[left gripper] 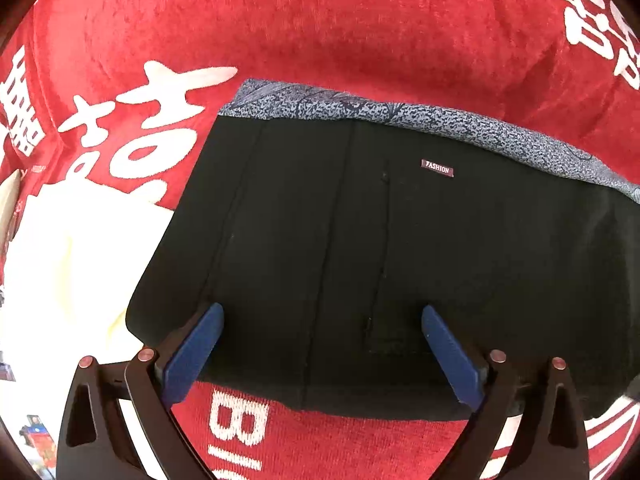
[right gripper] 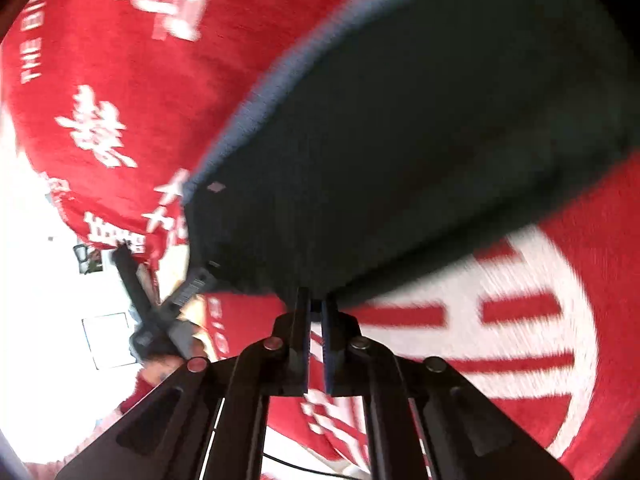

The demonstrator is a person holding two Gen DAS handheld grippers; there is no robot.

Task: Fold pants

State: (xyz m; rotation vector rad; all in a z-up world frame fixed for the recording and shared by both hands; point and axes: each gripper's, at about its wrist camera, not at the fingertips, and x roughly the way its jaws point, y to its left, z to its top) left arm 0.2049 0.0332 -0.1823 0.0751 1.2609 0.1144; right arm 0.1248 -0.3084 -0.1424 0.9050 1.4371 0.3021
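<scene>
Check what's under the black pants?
The black pants lie on the red blanket, a grey patterned layer showing along their far edge. Anything beneath is covered.

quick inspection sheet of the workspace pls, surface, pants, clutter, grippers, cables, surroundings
surface: red plush cloth with white characters and letters
job's things: black pants lying folded, FASHION tag up, grey patterned lining at far edge
clutter: white cloth beside pants
grippers: left gripper open over near pants edge; right gripper shut on pants edge, view blurred
cables: thin dark line at bottom of right view, probably a cable
surroundings: bright, washed out; unclear
</scene>
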